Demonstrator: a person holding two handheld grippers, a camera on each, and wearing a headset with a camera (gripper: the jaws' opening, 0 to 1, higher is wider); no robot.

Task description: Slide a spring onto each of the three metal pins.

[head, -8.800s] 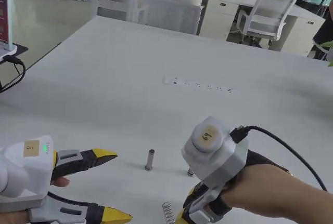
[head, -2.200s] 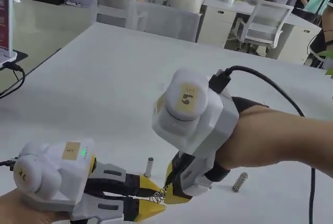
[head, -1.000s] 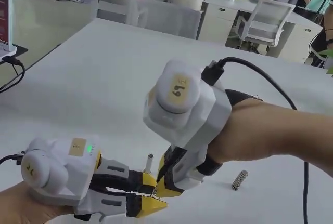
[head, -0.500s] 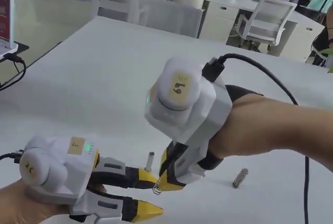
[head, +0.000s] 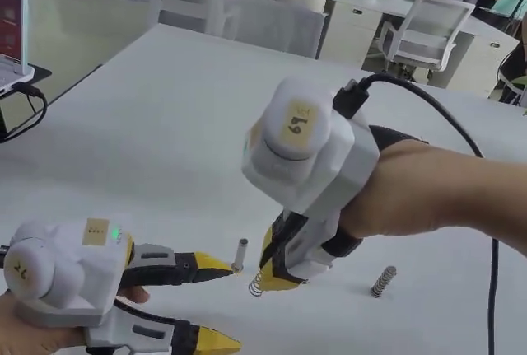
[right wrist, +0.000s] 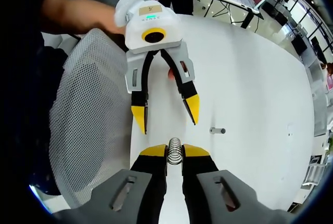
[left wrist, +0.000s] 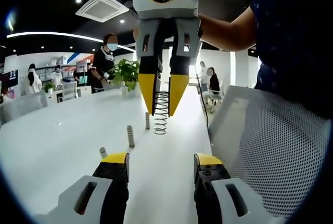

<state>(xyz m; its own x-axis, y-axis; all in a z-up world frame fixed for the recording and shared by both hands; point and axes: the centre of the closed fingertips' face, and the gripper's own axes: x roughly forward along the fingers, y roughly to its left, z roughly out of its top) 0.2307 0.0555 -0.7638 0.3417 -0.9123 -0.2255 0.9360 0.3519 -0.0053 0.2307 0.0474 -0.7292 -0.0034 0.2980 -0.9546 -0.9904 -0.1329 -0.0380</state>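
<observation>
Spring [head: 256,282] hangs roughly upright, top end pinched in right tongs [head: 278,275], lower coils free, close above bench [head: 165,124]. Light thin wire coil, springy, likely to buckle or flick away. Best gripped near one end, with bore left clear for pin. Right tongs narrowed onto it. Left tongs [head: 220,304] spread wide, holding nothing, upper tip just beside bare pin [head: 241,252]. Second spring [head: 383,281] stands further right, apparently already on its pin.

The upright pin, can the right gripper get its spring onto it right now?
Probably yes: the right gripper holds the spring right beside the upright pin, whose top is bare; the left gripper sits close beside it.
</observation>
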